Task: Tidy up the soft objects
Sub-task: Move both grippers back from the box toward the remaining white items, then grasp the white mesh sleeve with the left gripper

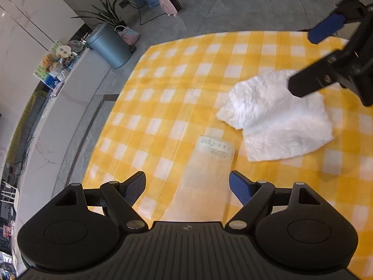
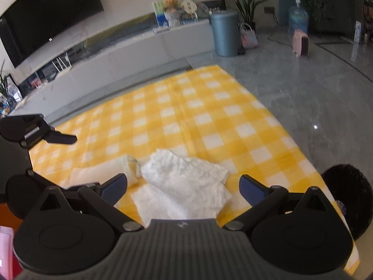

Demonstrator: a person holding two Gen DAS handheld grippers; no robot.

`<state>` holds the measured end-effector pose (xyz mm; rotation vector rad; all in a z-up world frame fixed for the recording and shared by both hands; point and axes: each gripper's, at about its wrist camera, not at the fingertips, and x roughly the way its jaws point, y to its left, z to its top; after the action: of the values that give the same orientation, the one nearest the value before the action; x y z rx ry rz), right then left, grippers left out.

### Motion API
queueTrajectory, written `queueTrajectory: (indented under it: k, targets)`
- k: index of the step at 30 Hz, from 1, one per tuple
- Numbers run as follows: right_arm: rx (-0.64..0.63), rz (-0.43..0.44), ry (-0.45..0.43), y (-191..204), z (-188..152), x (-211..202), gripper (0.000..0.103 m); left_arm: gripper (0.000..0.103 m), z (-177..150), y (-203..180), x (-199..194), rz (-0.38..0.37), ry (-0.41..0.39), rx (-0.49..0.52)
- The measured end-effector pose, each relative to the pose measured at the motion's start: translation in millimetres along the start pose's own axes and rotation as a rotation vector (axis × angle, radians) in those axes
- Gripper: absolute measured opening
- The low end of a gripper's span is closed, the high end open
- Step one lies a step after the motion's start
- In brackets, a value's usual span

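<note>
Yellow-and-white checked cloth is covering the tabletop (image 1: pixel 177 74), and the left hand-held gripper (image 1: pixel 187 187) is hanging over it with its jaws spread wide and holding nothing, lined up either side of a pale sock (image 1: pixel 205 175) lying flat, probably getting set to pinch it. Just beside the sock's cuff a crumpled white cloth (image 1: pixel 277 121) is sitting, and the right hand-held gripper (image 2: pixel 183 187) is hovering low over it, also wide and empty, so I'm guessing each tool is taking one item. The sock's lower end is disappearing under the left tool's body, and its printed lettering is too blurry to read.
</note>
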<state>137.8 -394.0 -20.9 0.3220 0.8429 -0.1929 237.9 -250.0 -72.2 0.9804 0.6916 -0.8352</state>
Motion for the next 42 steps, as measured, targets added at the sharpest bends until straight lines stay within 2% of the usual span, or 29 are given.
queueTrajectory:
  k: [4,8,11,18,19,20,21,22,23,24,25,26,28,29,33,36,38,40,42]
  targets:
    - [0.001,-0.064,0.015,-8,-3,9,0.100,0.095,0,-1,15,-0.098,0.015,0.047]
    - [0.034,-0.080,0.020,-16,-2,14,0.100,0.095,0,2,35,-0.139,0.040,0.034]
    - [0.034,-0.082,0.023,-17,-3,17,0.100,0.095,-1,6,47,-0.139,0.067,0.007]
    - [-0.054,-0.136,0.035,-11,-5,33,0.100,0.094,-5,28,61,-0.242,0.084,-0.180]
    - [-0.062,-0.139,0.039,-11,-5,35,0.100,0.085,-6,32,62,-0.269,0.096,-0.220]
    - [-0.069,-0.145,0.039,-10,-5,35,0.100,0.063,-7,38,64,-0.320,0.113,-0.277]
    - [-0.076,-0.154,0.036,-10,-6,34,0.100,0.057,-7,42,63,-0.346,0.121,-0.331]
    - [-0.078,-0.164,0.030,-10,-5,32,0.100,0.039,-6,42,62,-0.310,0.126,-0.356]
    - [-0.077,-0.169,0.022,-11,-4,31,0.100,0.029,-4,40,60,-0.290,0.125,-0.348]
    - [-0.074,-0.170,0.013,-13,-3,30,0.100,0.027,-3,35,58,-0.275,0.123,-0.330]
    - [-0.069,-0.169,0.007,-14,-3,28,0.100,0.019,0,28,55,-0.250,0.127,-0.320]
    - [-0.068,-0.166,0.001,-16,-2,26,0.100,0.002,4,21,53,-0.230,0.144,-0.301]
    - [-0.080,-0.152,-0.015,-18,-2,23,0.100,0.002,16,2,52,-0.141,0.204,-0.228]
    - [-0.091,-0.143,-0.022,-19,-2,22,0.100,0.002,21,-5,51,-0.116,0.240,-0.227]
    - [-0.100,-0.124,-0.042,-23,-2,16,0.100,0.002,38,-8,32,-0.164,0.266,-0.428]
    - [-0.109,-0.095,-0.059,-29,-4,10,0.100,0.002,45,-7,8,-0.128,0.275,-0.544]
    - [-0.132,-0.087,-0.077,-32,-5,7,0.100,0.002,40,-1,-10,-0.131,0.297,-0.671]
    - [-0.222,-0.071,-0.099,-30,-7,5,0.100,0.002,27,-1,-35,-0.184,0.236,-0.754]
    - [-0.299,-0.066,-0.111,-26,-9,7,0.100,0.002,11,-9,-61,-0.161,0.163,-0.817]
